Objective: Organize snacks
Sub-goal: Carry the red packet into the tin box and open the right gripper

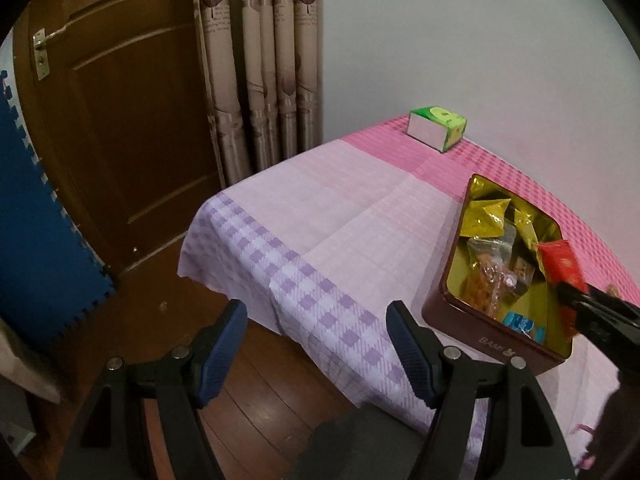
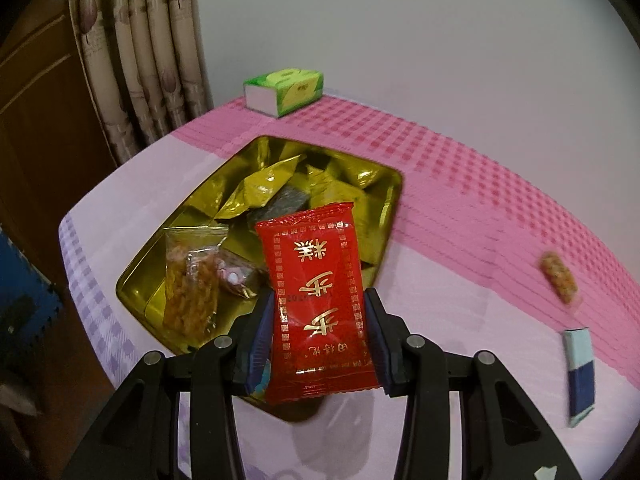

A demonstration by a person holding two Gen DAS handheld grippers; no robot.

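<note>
My right gripper (image 2: 320, 312) is shut on a red snack packet (image 2: 316, 292) with gold characters, held above the near part of an open tin box (image 2: 132, 280). The tin, gold inside and brown outside (image 1: 472, 320), holds several gold packets (image 2: 260, 192) and clear bags of orange snacks (image 2: 192, 280). In the left wrist view the red packet (image 1: 560, 264) and the right gripper's dark fingers (image 1: 592, 304) hang over the tin's right side. My left gripper (image 1: 316, 352) stands open with nothing between its blue pads, off the table's near left corner above the floor.
A green tissue box (image 2: 286, 90) sits at the table's far edge by the wall. An orange snack bar (image 2: 560, 282) and a blue-and-white packet (image 2: 580, 372) lie on the pink checked cloth (image 2: 460, 184) right of the tin. A door (image 1: 120, 120), curtains (image 1: 260, 60) and blue foam mat (image 1: 40, 240) stand left.
</note>
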